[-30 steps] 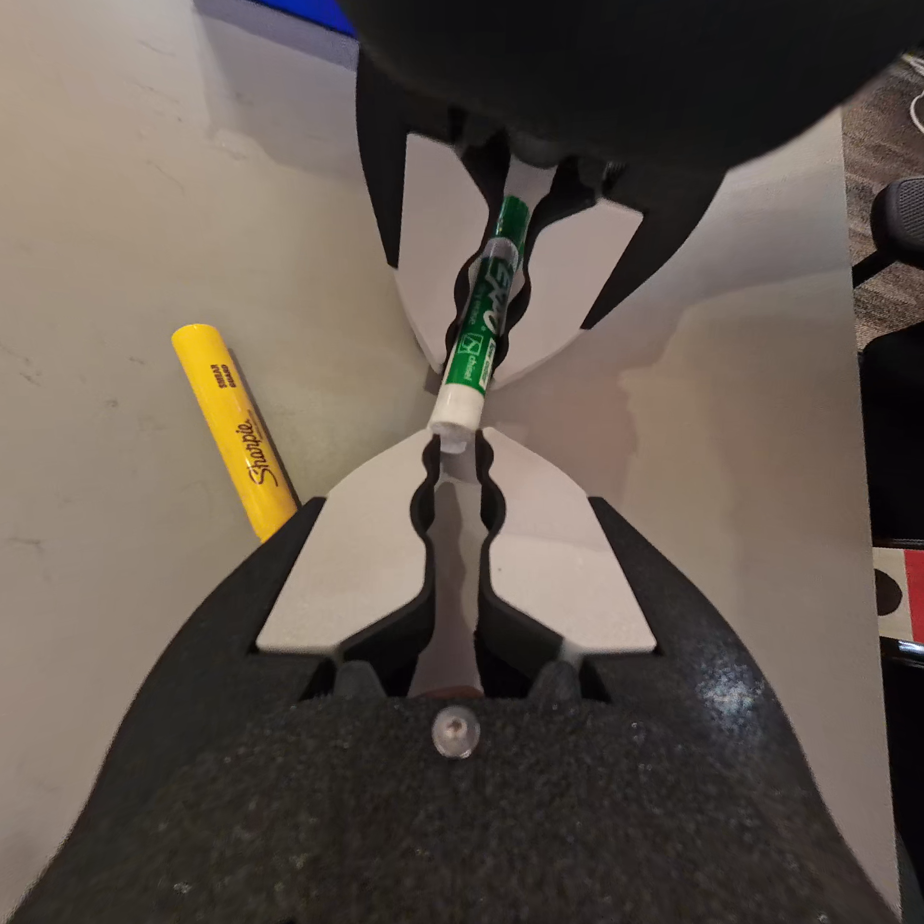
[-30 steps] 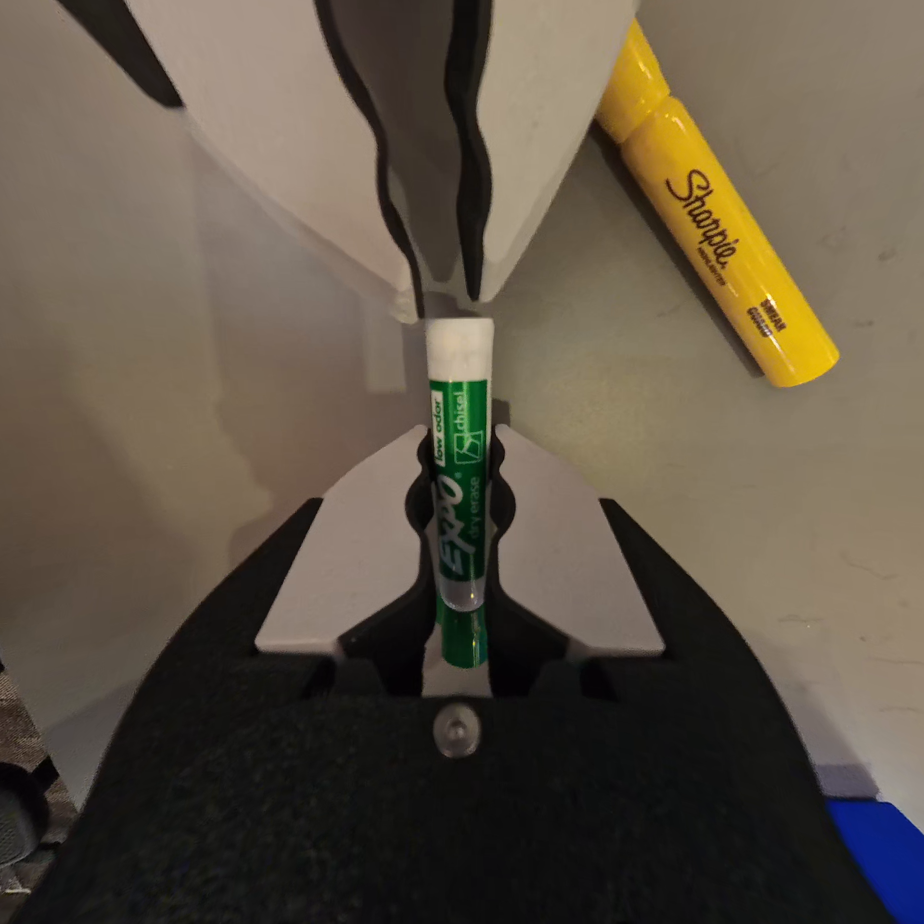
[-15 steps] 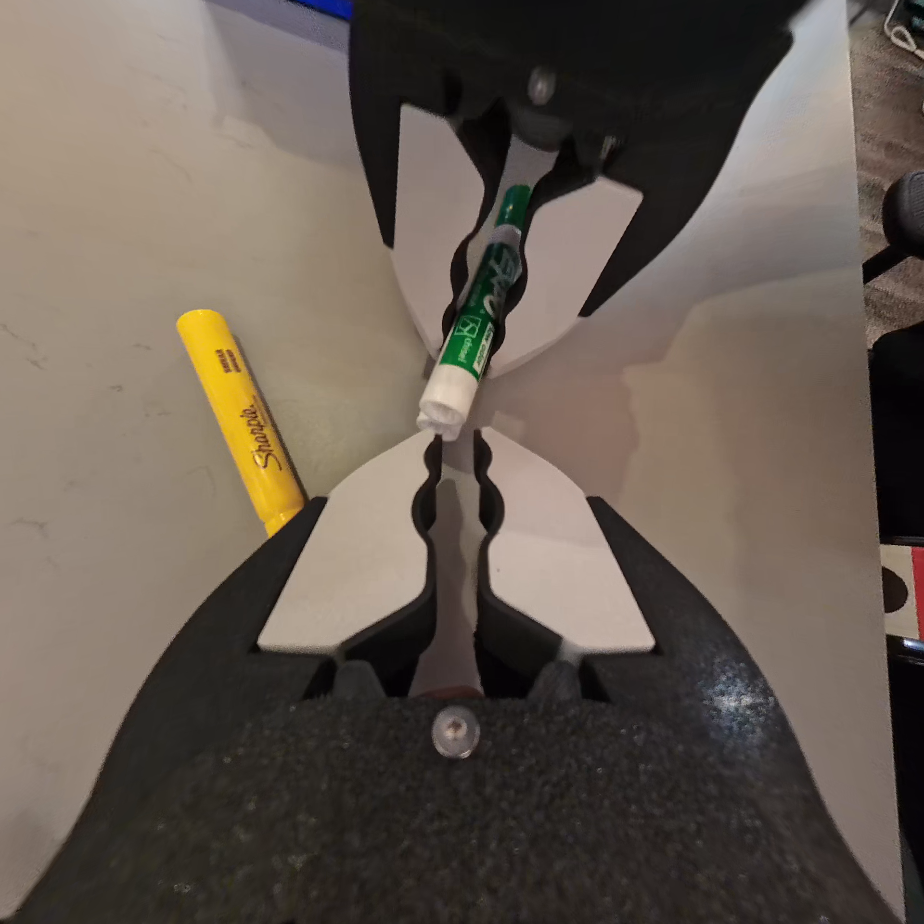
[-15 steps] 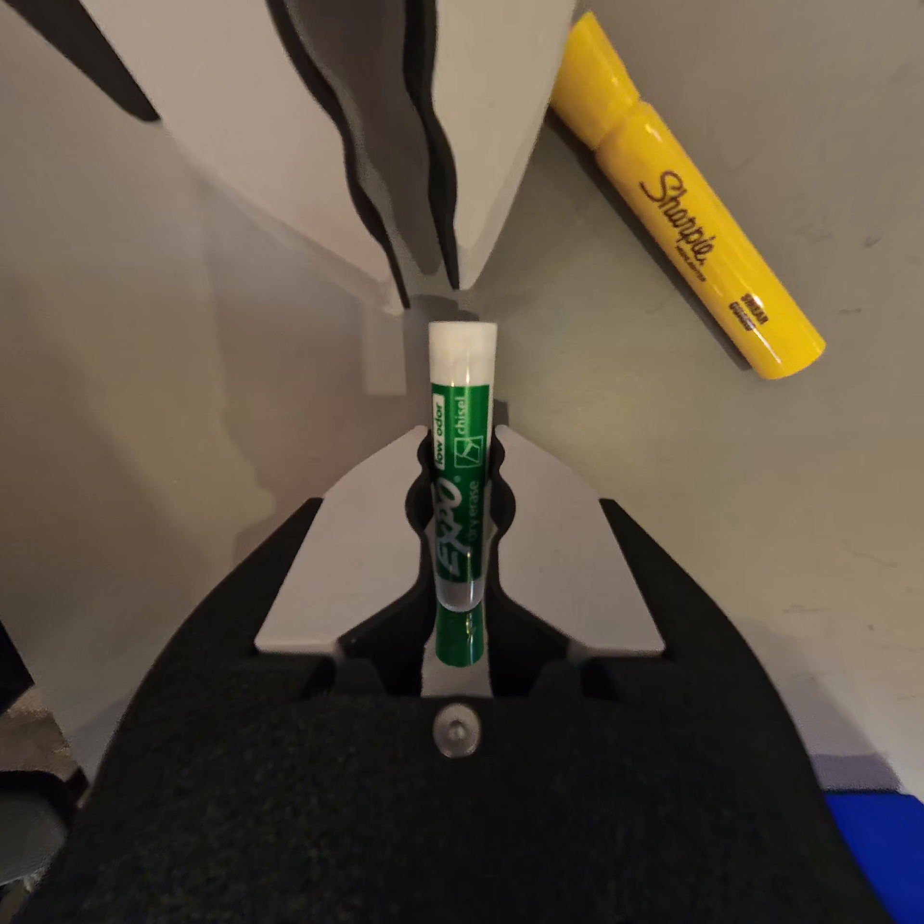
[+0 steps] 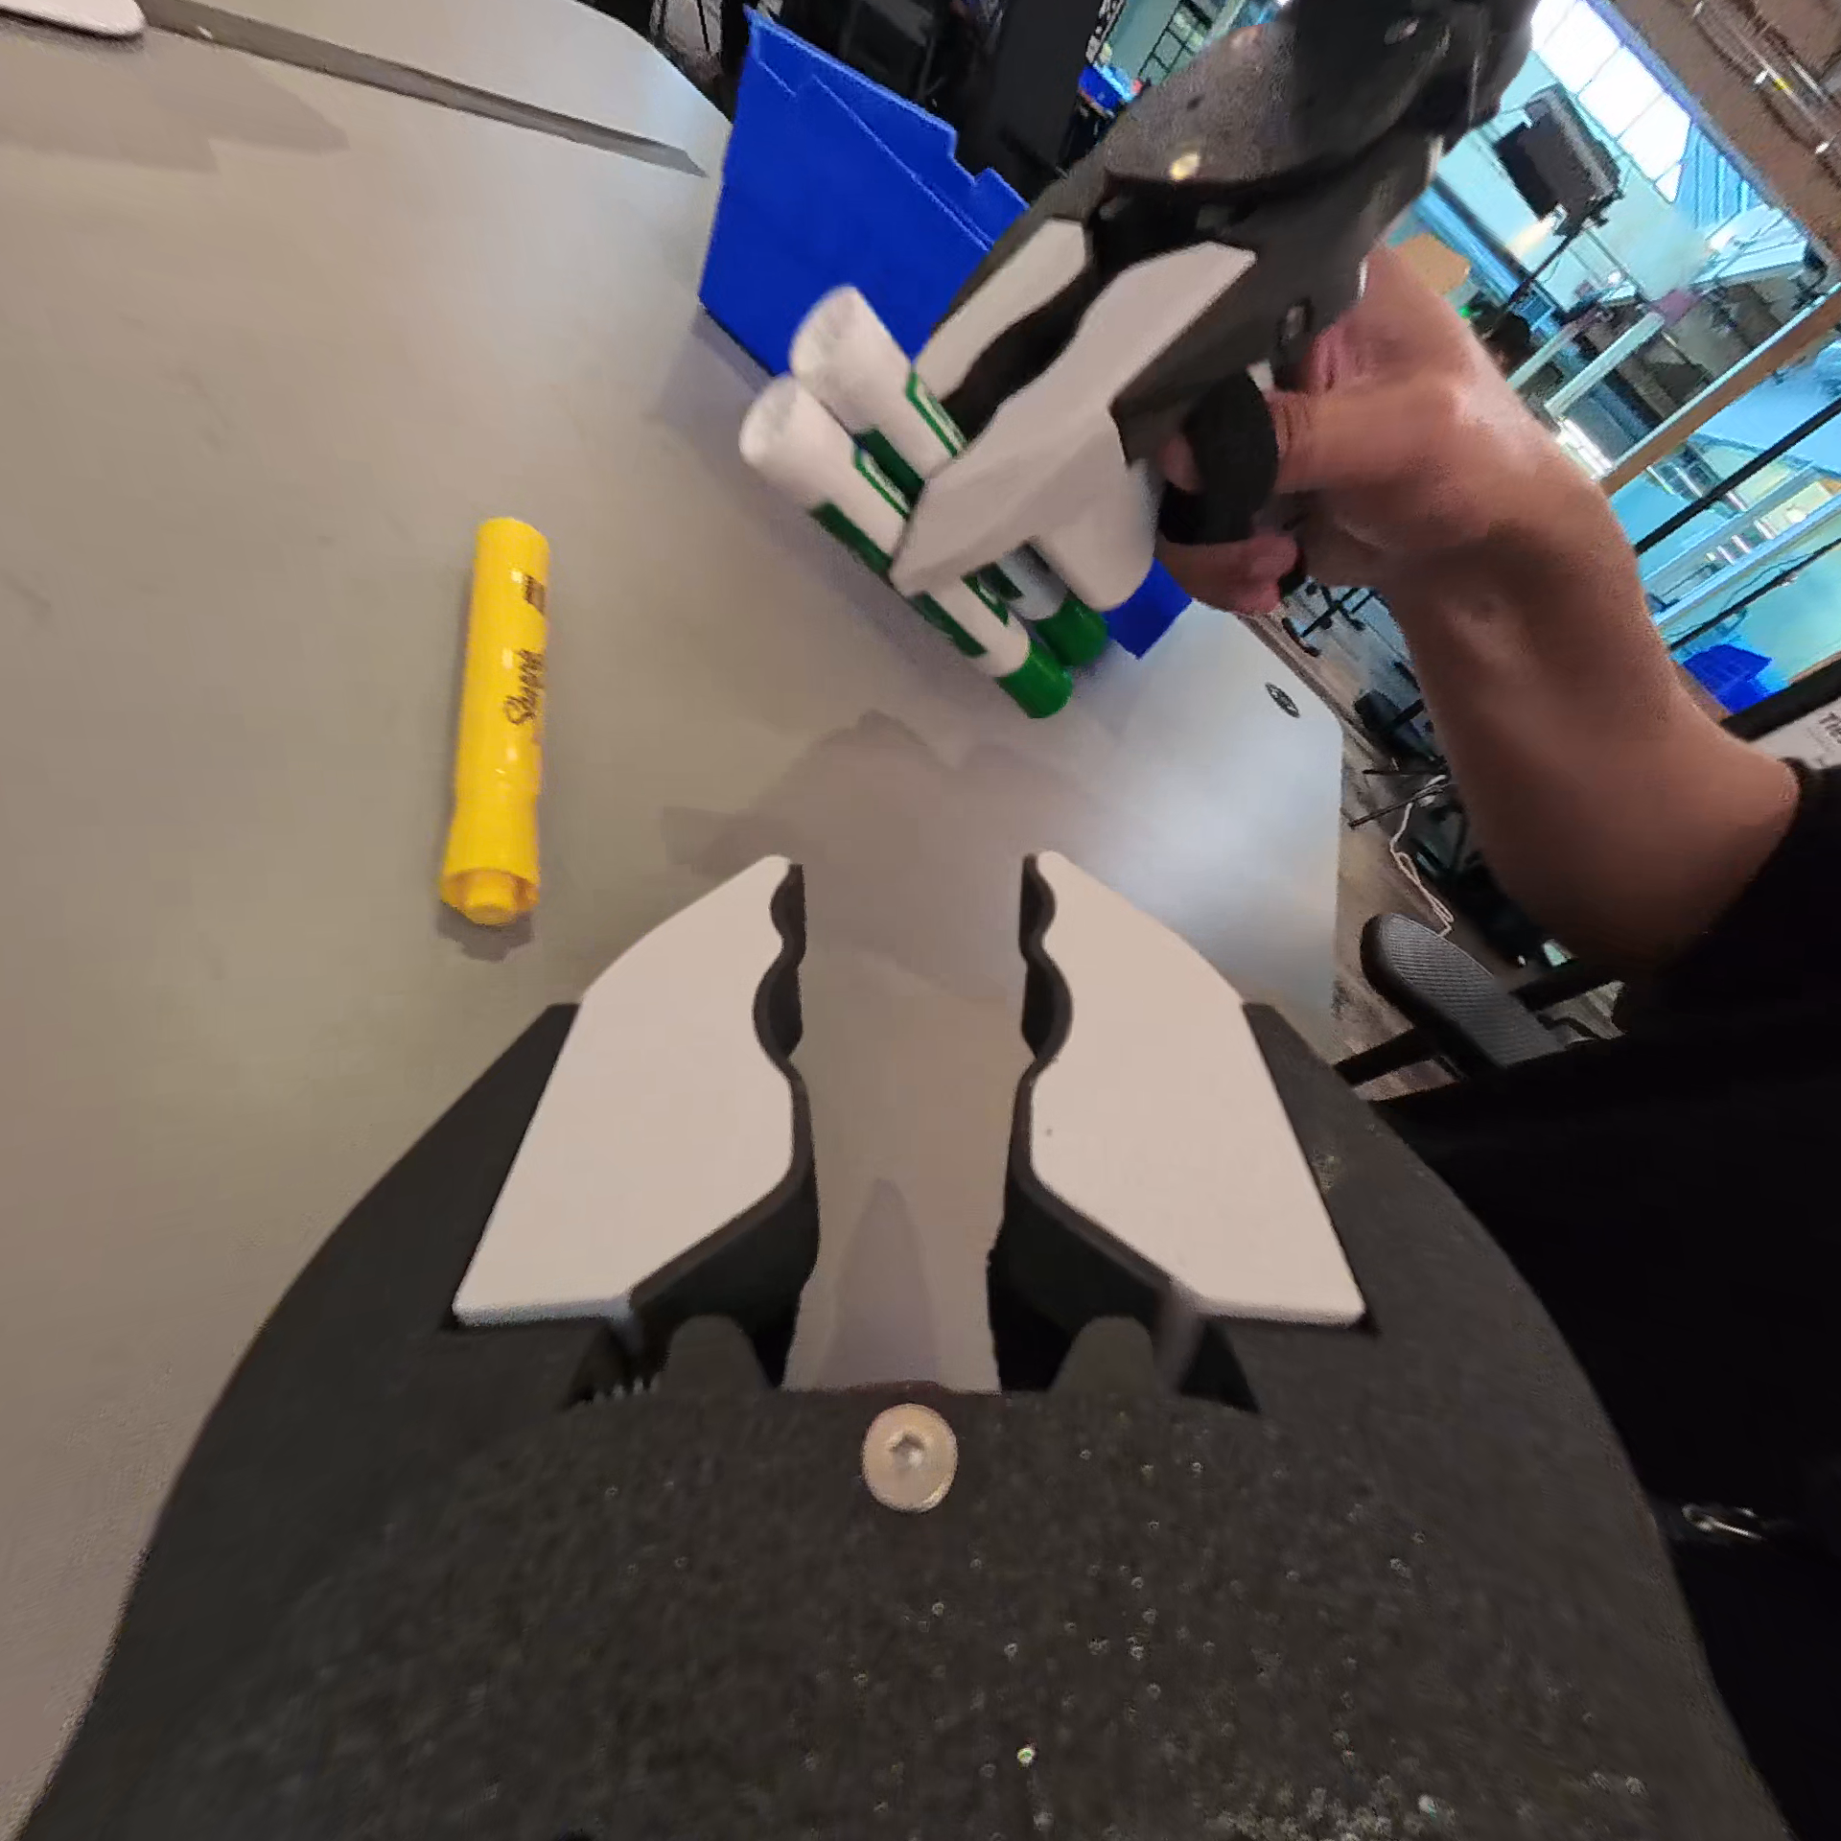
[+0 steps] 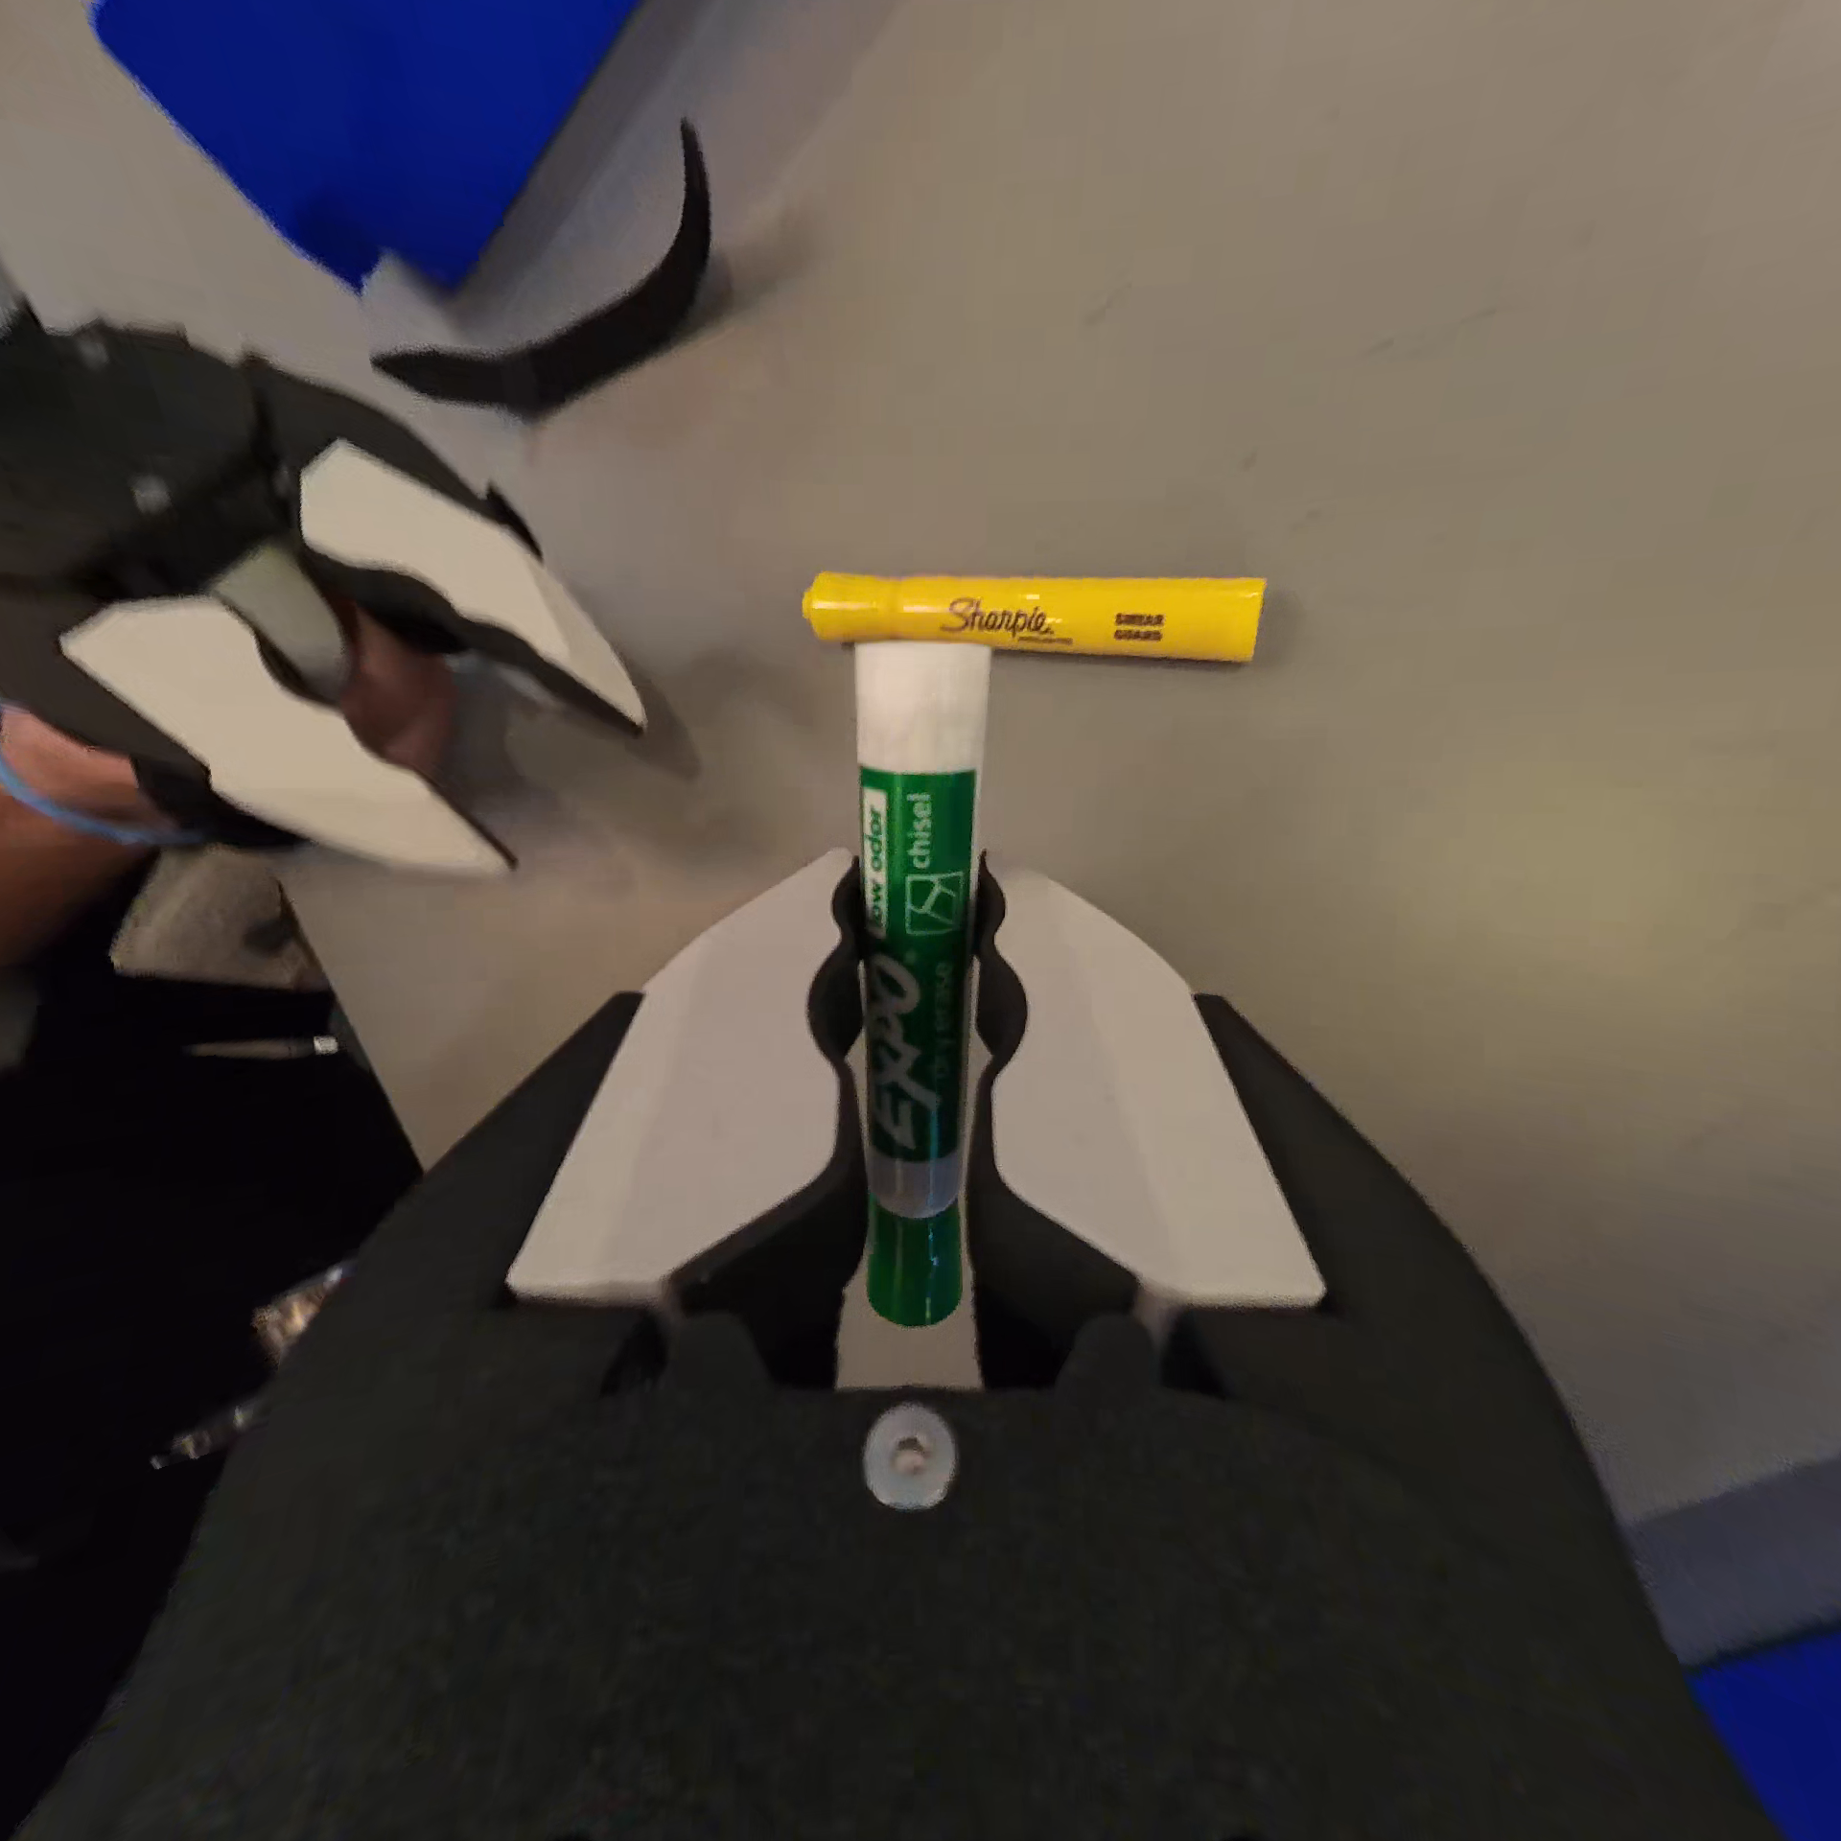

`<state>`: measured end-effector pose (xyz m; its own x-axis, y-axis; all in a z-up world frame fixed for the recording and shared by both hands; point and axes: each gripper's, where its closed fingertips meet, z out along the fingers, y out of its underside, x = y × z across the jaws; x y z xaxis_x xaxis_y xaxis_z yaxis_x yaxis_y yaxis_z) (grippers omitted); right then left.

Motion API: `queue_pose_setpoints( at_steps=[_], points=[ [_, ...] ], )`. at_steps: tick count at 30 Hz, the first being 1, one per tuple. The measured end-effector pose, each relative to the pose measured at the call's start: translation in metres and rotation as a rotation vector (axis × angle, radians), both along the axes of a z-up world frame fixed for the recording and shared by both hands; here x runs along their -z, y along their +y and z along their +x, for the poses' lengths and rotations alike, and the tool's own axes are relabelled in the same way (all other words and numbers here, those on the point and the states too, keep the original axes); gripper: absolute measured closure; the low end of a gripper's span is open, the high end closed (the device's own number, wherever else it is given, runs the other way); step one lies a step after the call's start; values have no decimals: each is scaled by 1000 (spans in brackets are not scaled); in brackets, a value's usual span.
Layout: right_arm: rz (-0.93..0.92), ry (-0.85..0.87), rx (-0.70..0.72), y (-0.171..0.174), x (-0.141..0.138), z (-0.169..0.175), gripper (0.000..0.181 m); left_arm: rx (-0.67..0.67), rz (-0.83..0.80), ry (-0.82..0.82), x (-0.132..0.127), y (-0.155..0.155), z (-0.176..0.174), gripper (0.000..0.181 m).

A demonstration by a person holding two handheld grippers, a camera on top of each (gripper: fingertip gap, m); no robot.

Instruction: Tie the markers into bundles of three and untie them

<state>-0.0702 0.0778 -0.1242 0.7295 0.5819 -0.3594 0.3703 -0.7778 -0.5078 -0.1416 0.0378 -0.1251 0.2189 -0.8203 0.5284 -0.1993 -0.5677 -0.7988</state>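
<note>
My right gripper (image 6: 921, 877) is shut on a green and white marker (image 6: 921, 996) that lies lengthwise between its jaws, white end forward. In the left wrist view the right gripper (image 5: 926, 478) holds green markers (image 5: 847, 418) side by side above the grey table (image 5: 249, 398); at least two white ends show, and I cannot tell whether there is a third. My left gripper (image 5: 912, 877) is open and empty, low over the table and apart from the markers. It shows blurred at the left of the right wrist view (image 6: 563, 787). A yellow highlighter (image 5: 503, 717) lies loose on the table, also seen in the right wrist view (image 6: 1036, 618).
A blue bin (image 5: 827, 199) stands at the table's far edge and shows in the right wrist view (image 6: 349, 130). A black curved piece (image 6: 598, 329) lies on the table near it. A person's hand (image 5: 1395, 448) holds the right gripper. A black chair (image 5: 1445, 986) stands beyond the table's right edge. Some 9 centimeters of space lies between my two pairs of fingers. My left tips are roughly 8 centimeters from the yellow highlighter (image 5: 503, 717). It turns up in the right wrist view (image 6: 956, 594) as well.
My left gripper has opened and drawn back from the marker's white end. My right gripper has lifted and swung away with the green markers still in it.
</note>
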Motion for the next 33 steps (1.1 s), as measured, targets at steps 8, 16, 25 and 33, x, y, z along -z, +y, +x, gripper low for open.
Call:
queue_pose_setpoints(
  at_steps=[8,16,25,33],
  points=[
    [42,233,118,-1,-9,-24,163,63,80,67,5,-13,6,124],
    [92,359,36,-12,-12,-36,163,176,106,145,4,-14,7,125],
    [38,156,-177,-34,2,-28,163,348,312,370,9,-1,6,128],
    [-224,184,-202,-39,3,-16,162,388,543,526,19,5,10,128]
  ],
)
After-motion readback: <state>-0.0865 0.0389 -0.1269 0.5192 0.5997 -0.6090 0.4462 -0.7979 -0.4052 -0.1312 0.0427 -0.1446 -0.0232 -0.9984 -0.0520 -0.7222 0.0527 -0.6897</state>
